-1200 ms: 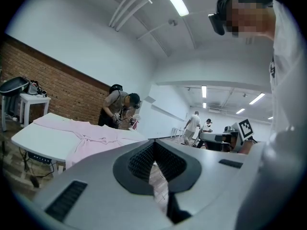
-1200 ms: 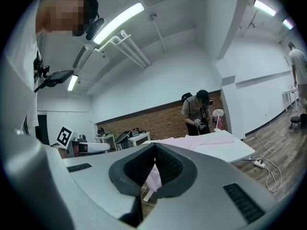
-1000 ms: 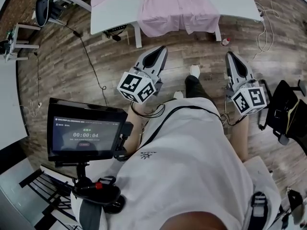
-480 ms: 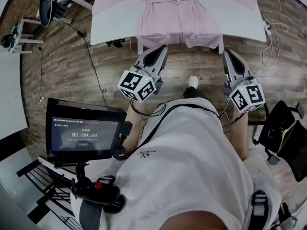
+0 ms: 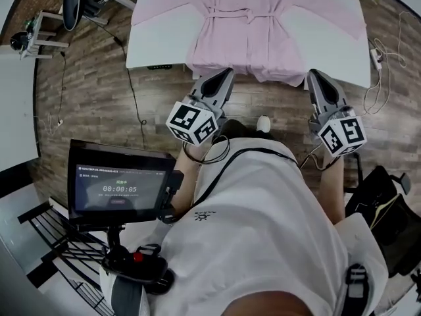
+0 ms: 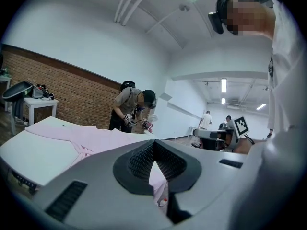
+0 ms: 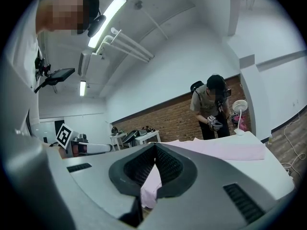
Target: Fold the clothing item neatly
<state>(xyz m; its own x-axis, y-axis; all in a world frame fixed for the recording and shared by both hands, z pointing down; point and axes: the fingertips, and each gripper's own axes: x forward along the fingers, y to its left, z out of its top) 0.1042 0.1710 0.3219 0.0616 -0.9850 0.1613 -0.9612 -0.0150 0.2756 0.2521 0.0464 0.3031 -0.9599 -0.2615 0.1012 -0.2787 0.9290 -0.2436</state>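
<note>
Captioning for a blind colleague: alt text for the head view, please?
A pink robe lies spread on a white table, hem hanging over the near edge. The person's left gripper and right gripper, both shut and empty, point toward it.

Dark wood-plank floor (image 5: 85,91), white table (image 5: 152,50), brick wall (image 6: 72,95), white upper walls (image 6: 96,37), ceiling strip light (image 7: 106,20)

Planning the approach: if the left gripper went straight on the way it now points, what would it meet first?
Probably the hem of the pink garment, which hangs over the near edge of the white table. The shut left gripper points about level at it. Depth is hard to judge.
</note>
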